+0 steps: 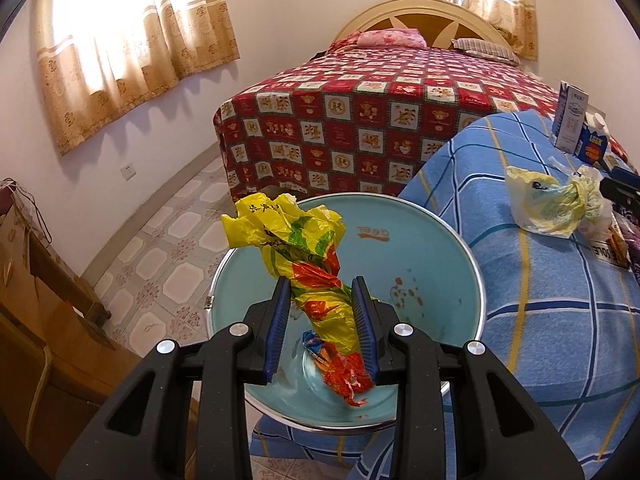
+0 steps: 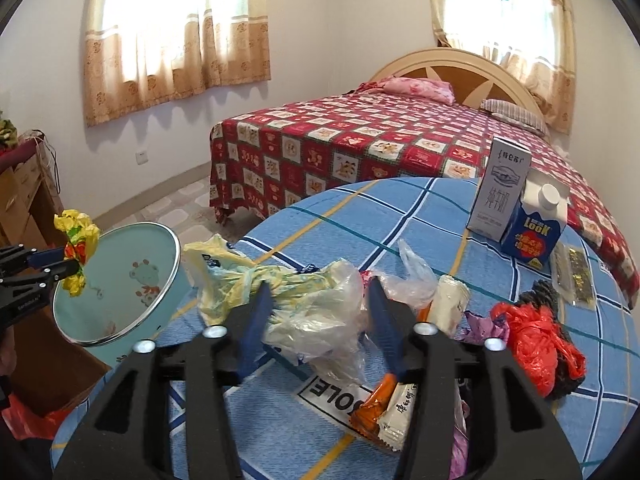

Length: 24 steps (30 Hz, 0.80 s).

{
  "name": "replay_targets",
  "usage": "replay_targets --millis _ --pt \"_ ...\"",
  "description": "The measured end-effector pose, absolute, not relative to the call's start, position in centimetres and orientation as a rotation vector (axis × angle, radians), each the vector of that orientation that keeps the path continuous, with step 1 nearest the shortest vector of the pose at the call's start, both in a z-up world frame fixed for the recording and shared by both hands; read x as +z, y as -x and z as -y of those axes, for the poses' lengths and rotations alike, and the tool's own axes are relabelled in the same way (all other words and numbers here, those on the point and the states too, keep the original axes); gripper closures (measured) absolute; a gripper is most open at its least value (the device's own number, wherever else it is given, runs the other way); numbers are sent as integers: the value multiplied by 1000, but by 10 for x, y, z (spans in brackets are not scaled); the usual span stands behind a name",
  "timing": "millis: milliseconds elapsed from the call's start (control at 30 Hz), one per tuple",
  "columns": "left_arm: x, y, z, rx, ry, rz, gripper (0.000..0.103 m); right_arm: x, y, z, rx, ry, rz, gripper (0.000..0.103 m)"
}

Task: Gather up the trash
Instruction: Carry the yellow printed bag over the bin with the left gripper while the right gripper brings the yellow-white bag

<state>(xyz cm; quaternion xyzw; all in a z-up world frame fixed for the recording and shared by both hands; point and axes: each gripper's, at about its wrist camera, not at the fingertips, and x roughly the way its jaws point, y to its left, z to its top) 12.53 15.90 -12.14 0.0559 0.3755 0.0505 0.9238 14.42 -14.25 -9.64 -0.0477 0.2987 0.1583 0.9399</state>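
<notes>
Left wrist view: left hand-held gripper (image 1: 322,292) clamps a yellow bag (image 1: 304,256) over the bin (image 1: 440,248); right hand-held gripper (image 2: 320,292), jaws apart, straddles a clear bag (image 2: 320,320).

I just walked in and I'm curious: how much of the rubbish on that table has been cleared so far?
Hardly any, by the look of it. The blue bin looks empty inside. The left tongs grip a crumpled yellow wrapper over its mouth, not yet dropped. The right tongs stand open around a clear plastic bag on the table. A red bag, snack wrappers and two cartons remain.
</notes>
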Motion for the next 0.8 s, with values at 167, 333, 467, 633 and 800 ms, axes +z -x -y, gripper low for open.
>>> replay_targets --millis 167,333,467,633,800 --pt "-125 -125 -166 111 -103 -785 71 -106 -151 137 336 127 -657 52" --pt "-123 -124 -166 108 -100 -782 71 -110 -152 138 344 122 -686 76" --pt "-121 -122 -168 113 -97 -777 71 -105 -147 139 353 117 -666 78" --pt "-115 -120 -169 120 -96 -762 71 -92 -142 139 356 89 -613 78" --pt "-111 -120 -173 137 -108 -745 71 -76 -145 131 355 80 -572 78"
